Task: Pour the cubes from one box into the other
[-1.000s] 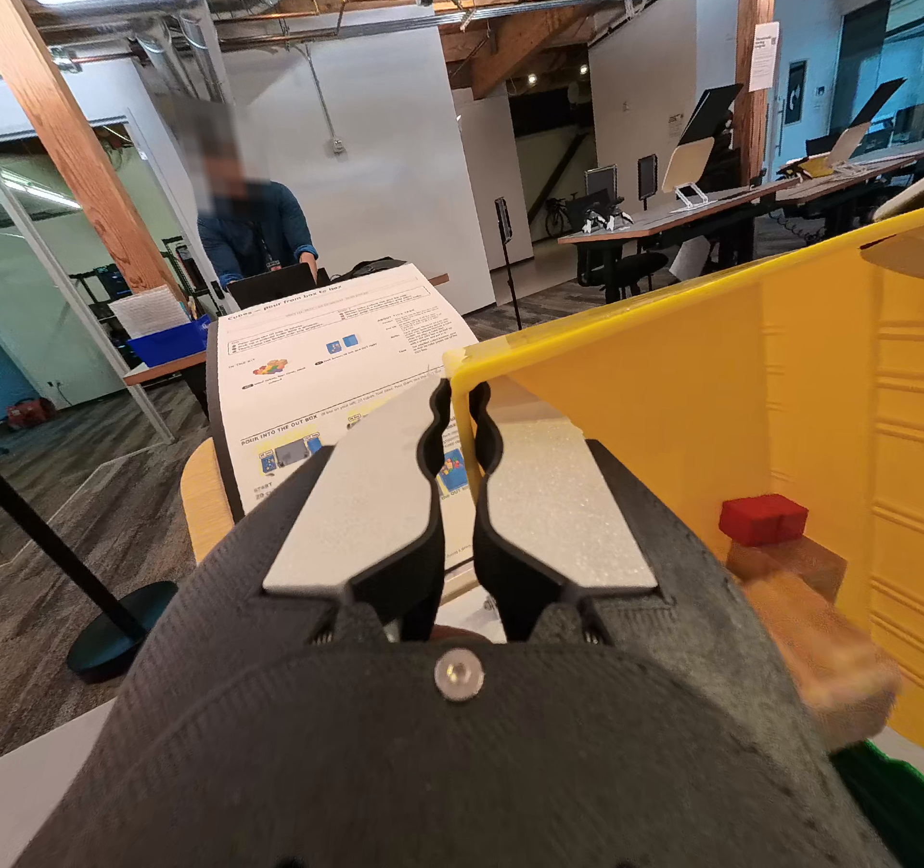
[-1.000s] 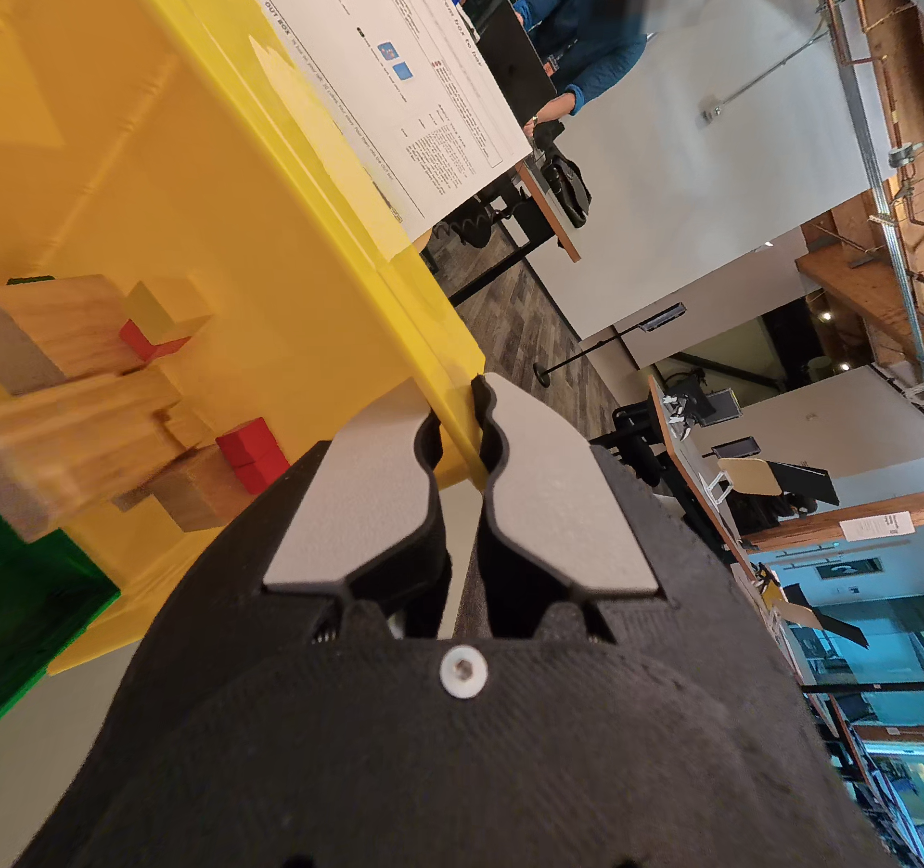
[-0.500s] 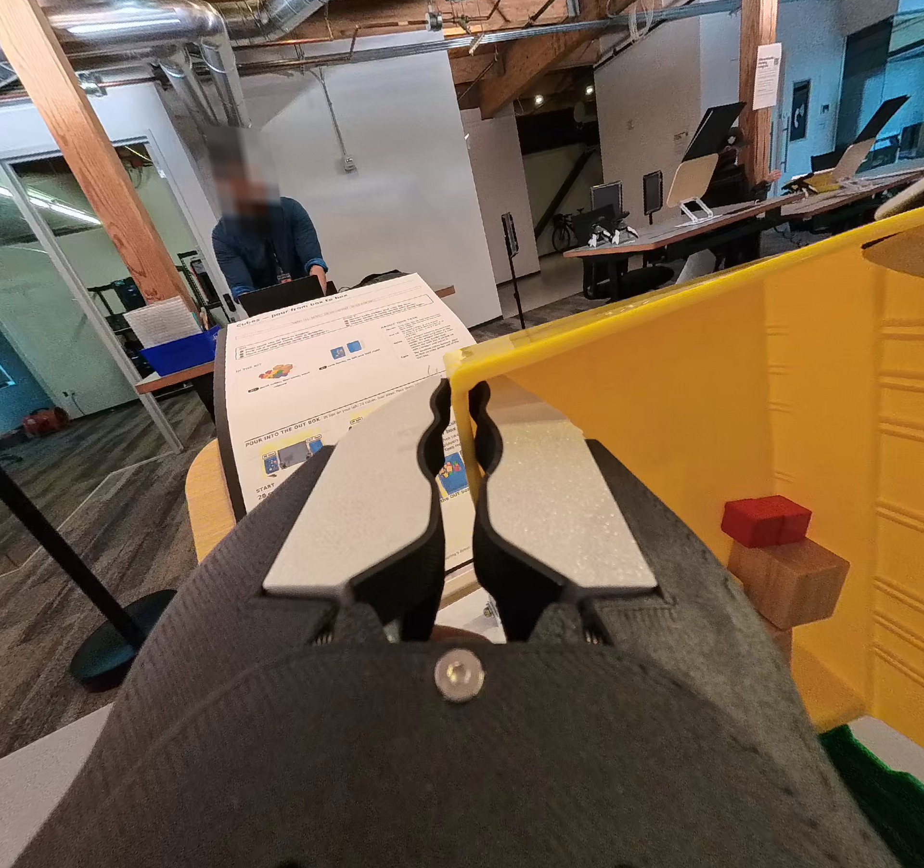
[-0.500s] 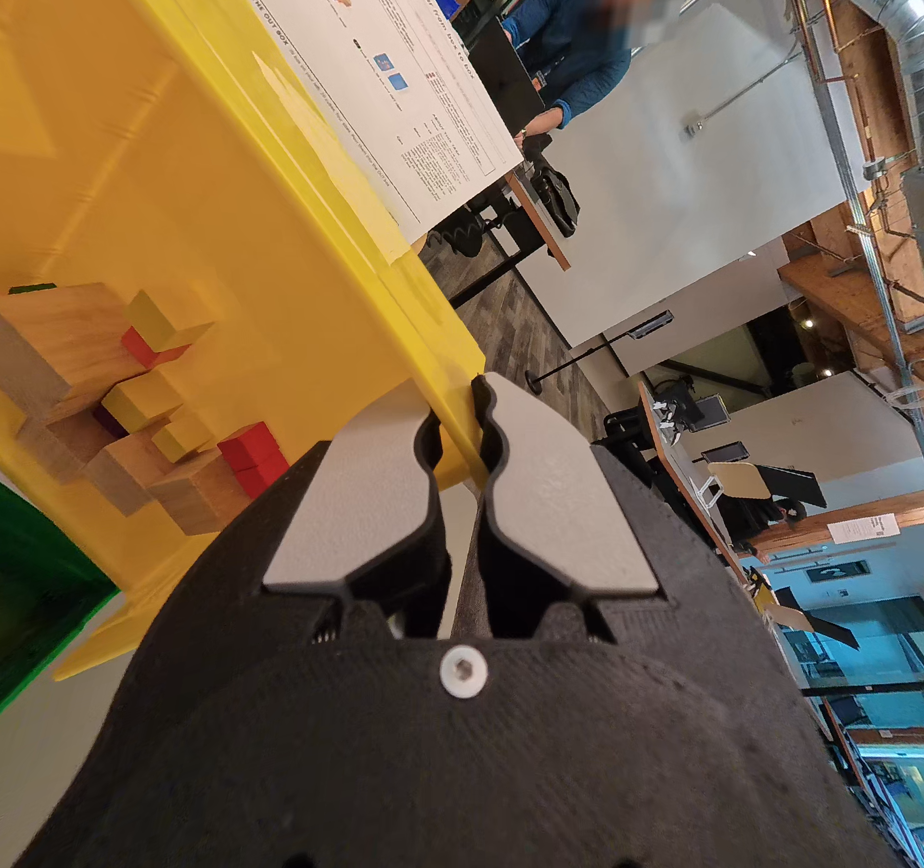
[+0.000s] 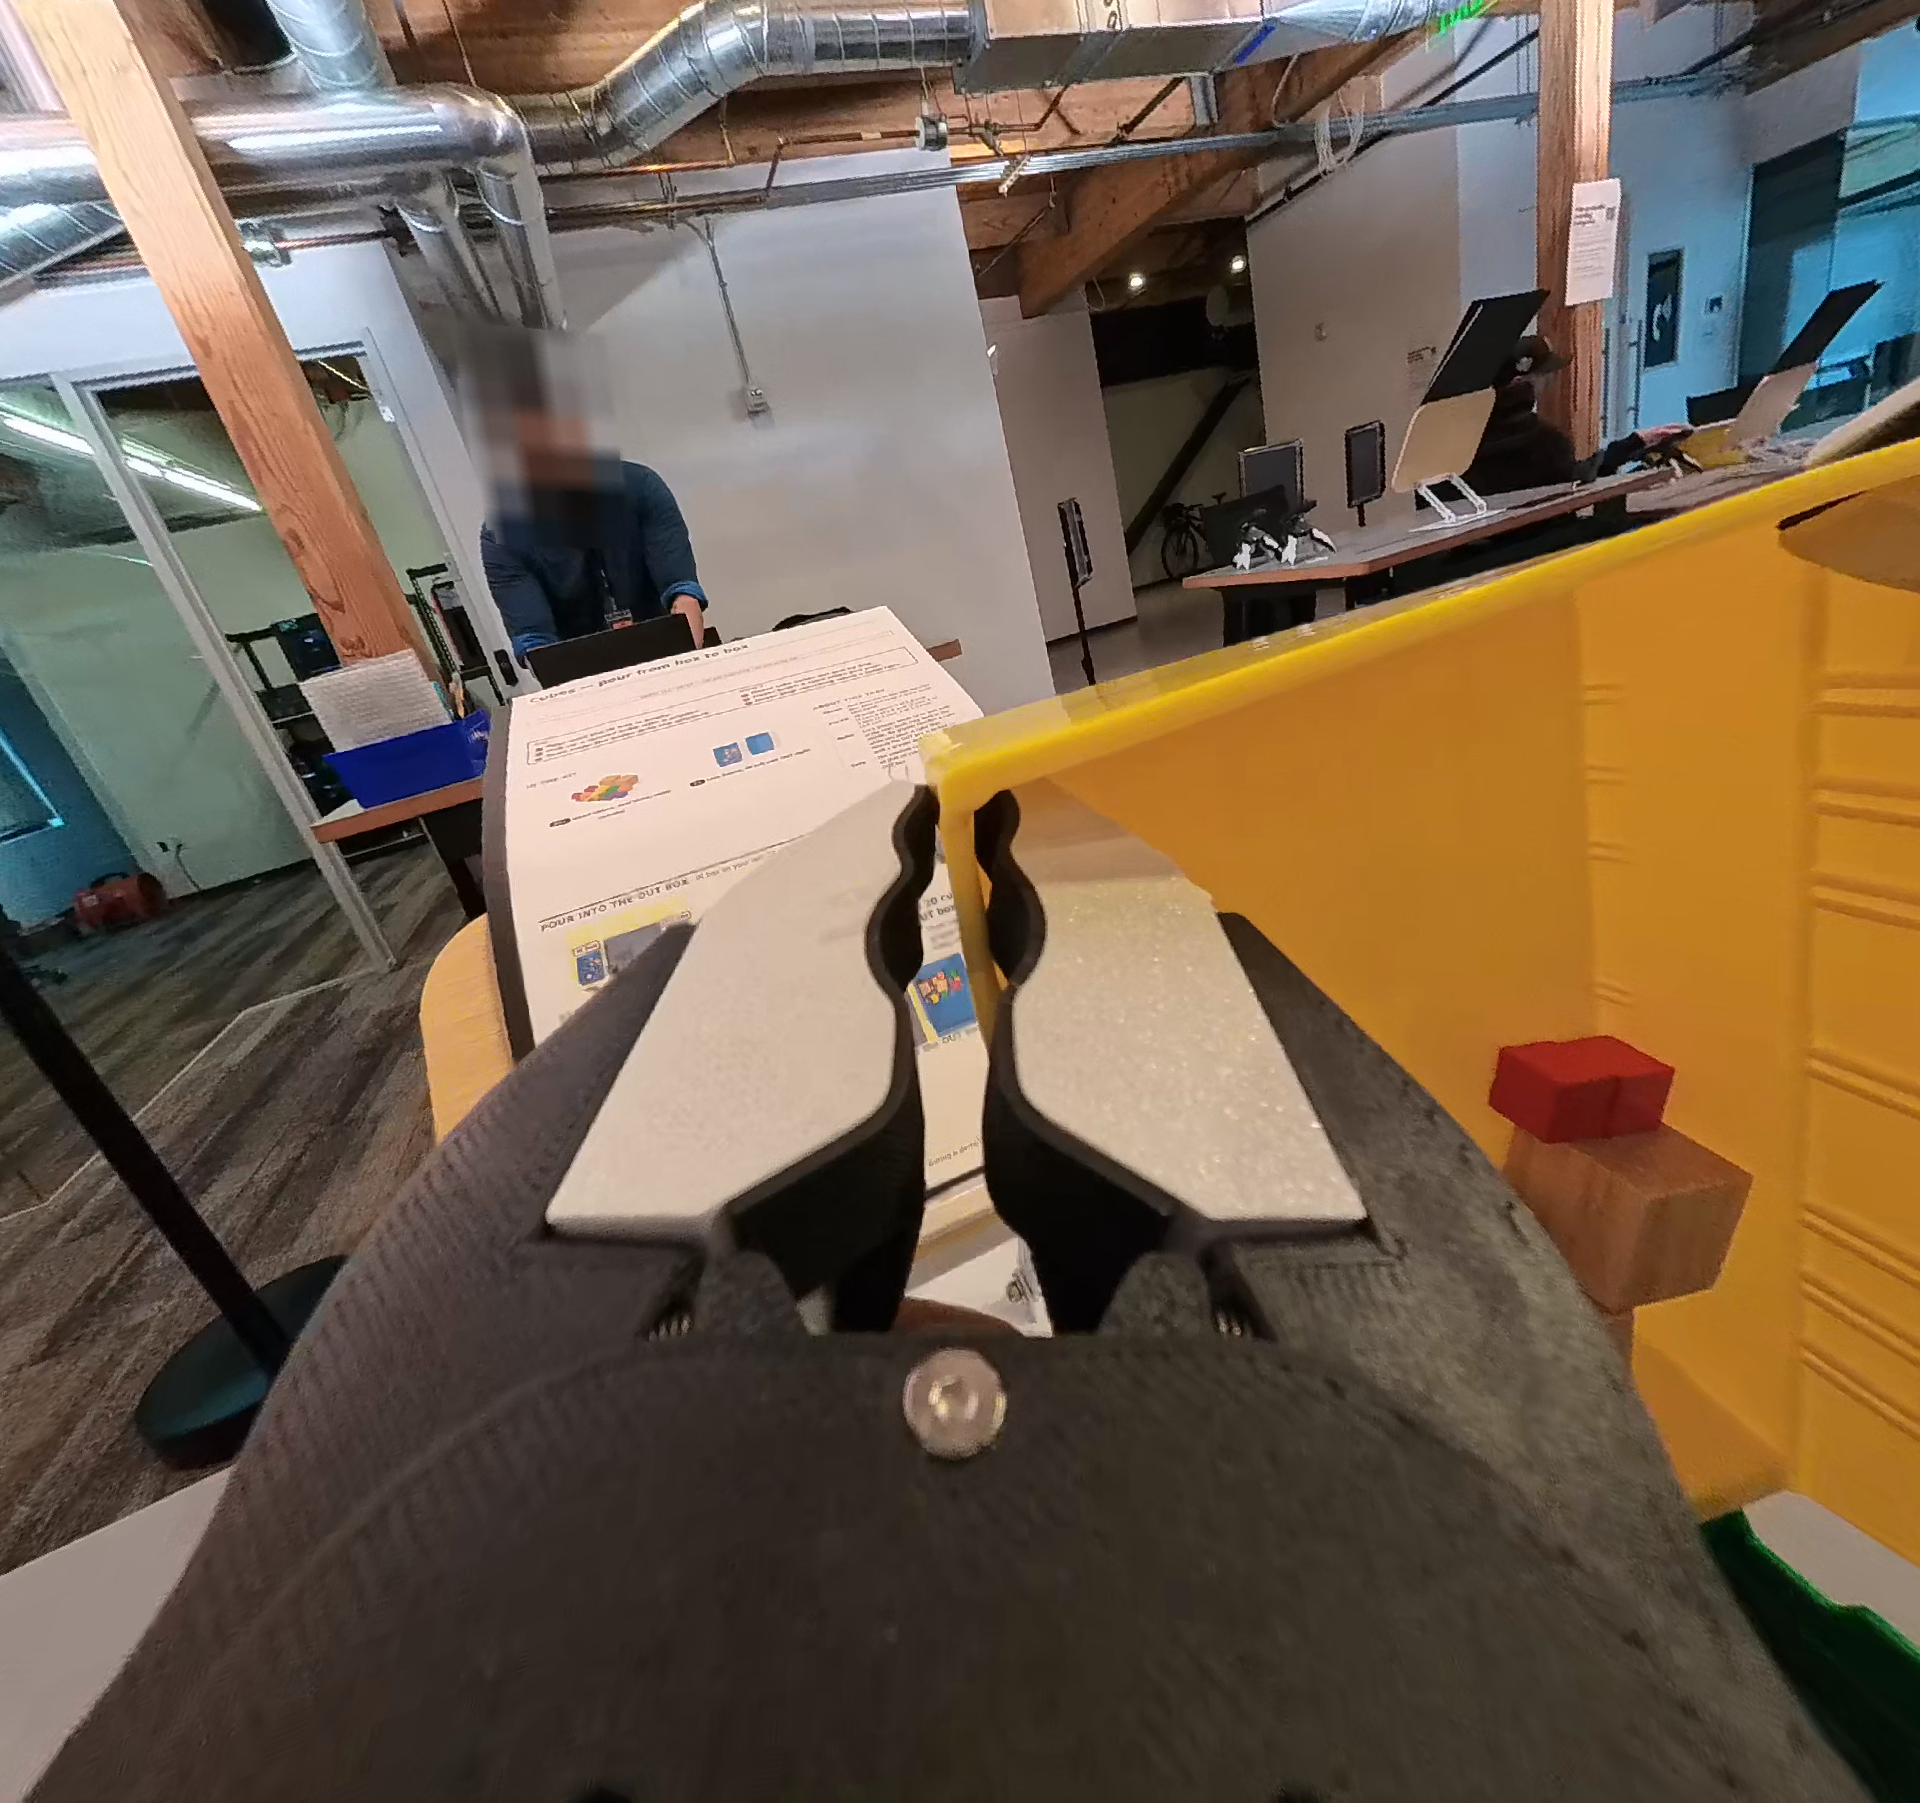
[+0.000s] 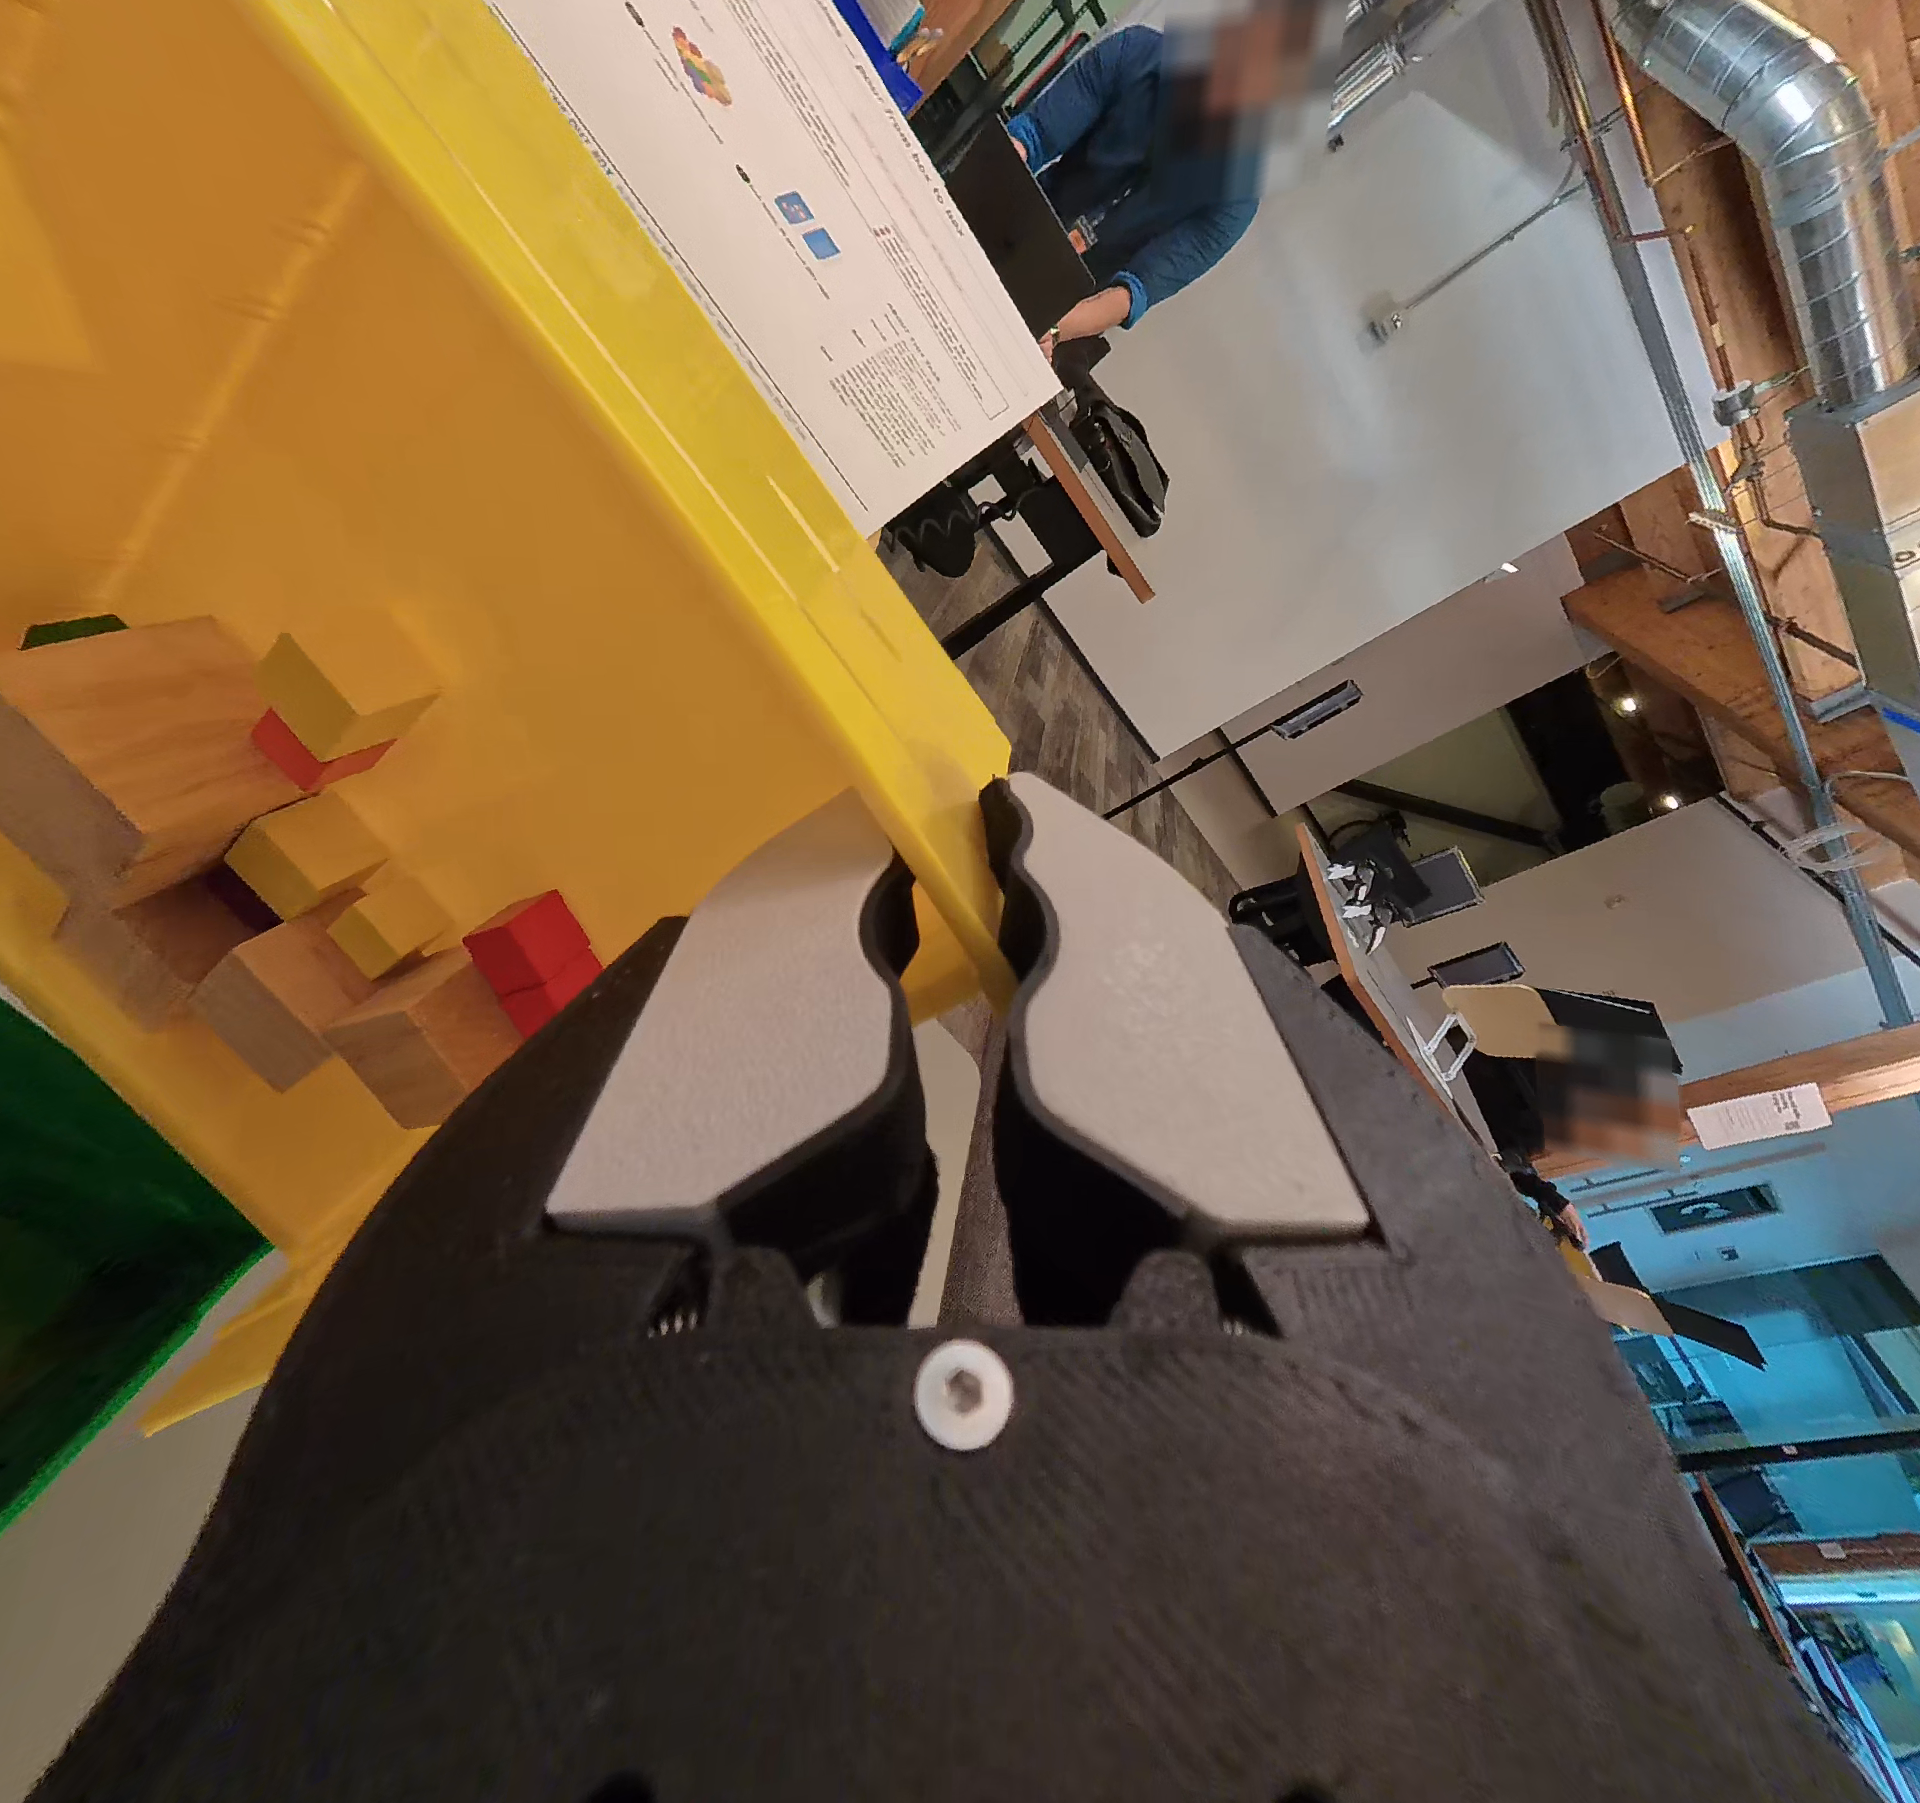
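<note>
Both grippers hold a yellow box (image 5: 1351, 880) tipped up off the table. My left gripper (image 5: 958, 823) is shut on its wall edge. My right gripper (image 6: 951, 844) is shut on the opposite edge of the same yellow box (image 6: 416, 403). Inside, a red cube (image 5: 1579, 1086) rests on a wooden cube (image 5: 1631, 1213) against the wall. The right wrist view shows several cubes piled at the low end: wooden (image 6: 135, 725), yellow (image 6: 312, 849) and red (image 6: 530, 953). A green box (image 6: 94, 1265) lies below the yellow box's lower lip and shows at the left wrist view's bottom right (image 5: 1829, 1649).
A printed instruction sheet (image 5: 717, 766) stands on a board behind the boxes. A person in a blue top (image 5: 592, 558) sits at a desk beyond it. A black stand base (image 5: 218, 1358) is on the floor at left. The white tabletop (image 5: 94, 1628) shows at lower left.
A large wooden cube that was sliding down the yellow box has left it. The box has tilted up further and both views now look higher. The grips are unchanged.
</note>
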The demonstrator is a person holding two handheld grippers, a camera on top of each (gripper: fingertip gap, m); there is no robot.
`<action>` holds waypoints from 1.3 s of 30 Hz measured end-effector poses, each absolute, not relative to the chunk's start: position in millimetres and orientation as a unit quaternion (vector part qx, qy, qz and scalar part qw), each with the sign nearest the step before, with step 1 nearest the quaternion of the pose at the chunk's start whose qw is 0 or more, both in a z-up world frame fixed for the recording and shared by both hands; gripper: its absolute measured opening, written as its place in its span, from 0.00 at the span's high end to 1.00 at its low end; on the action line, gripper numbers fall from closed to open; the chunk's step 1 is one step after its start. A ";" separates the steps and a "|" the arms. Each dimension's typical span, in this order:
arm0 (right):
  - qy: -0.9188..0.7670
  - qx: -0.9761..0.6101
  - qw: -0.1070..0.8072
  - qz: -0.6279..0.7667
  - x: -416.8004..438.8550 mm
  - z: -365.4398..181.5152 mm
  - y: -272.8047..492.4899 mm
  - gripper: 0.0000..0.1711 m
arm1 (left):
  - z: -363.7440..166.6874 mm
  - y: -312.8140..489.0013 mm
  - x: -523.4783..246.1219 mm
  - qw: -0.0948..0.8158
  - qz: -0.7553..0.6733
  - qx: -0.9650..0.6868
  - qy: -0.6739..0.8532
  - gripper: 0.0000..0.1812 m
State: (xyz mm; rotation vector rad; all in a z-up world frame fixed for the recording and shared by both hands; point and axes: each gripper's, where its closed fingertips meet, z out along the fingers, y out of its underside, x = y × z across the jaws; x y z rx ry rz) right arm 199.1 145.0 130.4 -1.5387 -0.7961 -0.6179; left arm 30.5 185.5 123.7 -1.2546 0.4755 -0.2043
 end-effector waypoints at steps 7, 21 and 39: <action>-0.345 -0.658 0.611 -0.272 195.3 133.1 140.0 0.96 | 124.1 180.3 26.6 0.788 -0.095 -0.570 0.214 0.96; -0.341 -0.657 0.616 -0.270 194.2 125.8 139.1 0.96 | 120.4 178.5 25.4 0.790 -0.089 -0.568 0.213 0.96; -0.343 -0.645 0.625 -0.275 187.4 129.5 136.4 0.97 | 126.1 178.2 19.4 0.800 -0.090 -0.557 0.202 0.97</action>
